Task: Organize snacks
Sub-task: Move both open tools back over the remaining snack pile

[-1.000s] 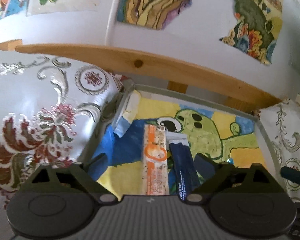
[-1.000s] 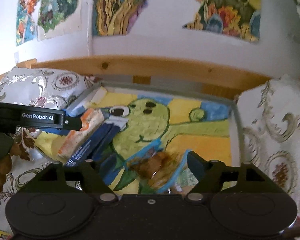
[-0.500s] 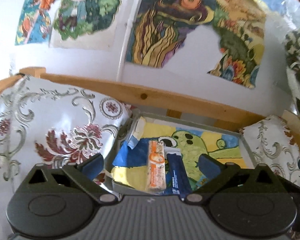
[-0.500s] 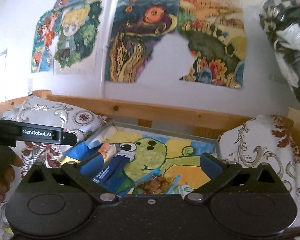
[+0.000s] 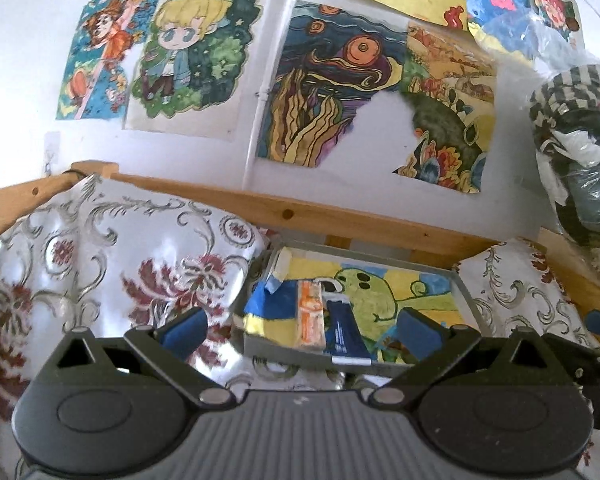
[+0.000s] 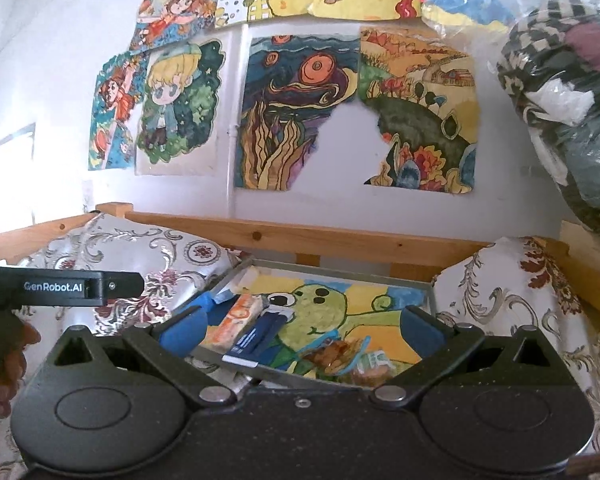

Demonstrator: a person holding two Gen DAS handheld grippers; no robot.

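The tray [image 6: 431,294], a shallow grey one lined with a frog drawing, sits on a bed between two brocade cushions [image 5: 112,264], its far edge against the wooden rail [image 6: 300,236]. Its low rim is the main worry: a packet dropped near the near edge could slide off onto the bedding, and the soft bed under it may let the tray tip if a hand-held gripper presses down on one side. In the tray, at the left, the orange bar [image 6: 238,318] lies lengthwise with the blue packet [image 6: 260,334] just beside it on its right, the packet's near end reaching the near rim and likely the first to spill. Toward the near right lies the clear snack bag [image 6: 334,354] of brown pieces, next to a small green-white packet [image 6: 374,360]; the clear film looks slippery and easy to pinch badly. Both tools are back from the tray and hold nothing: the left hand-held gripper [image 5: 300,326] has its jaws spread wide, and so does the right hand-held gripper [image 6: 300,326].
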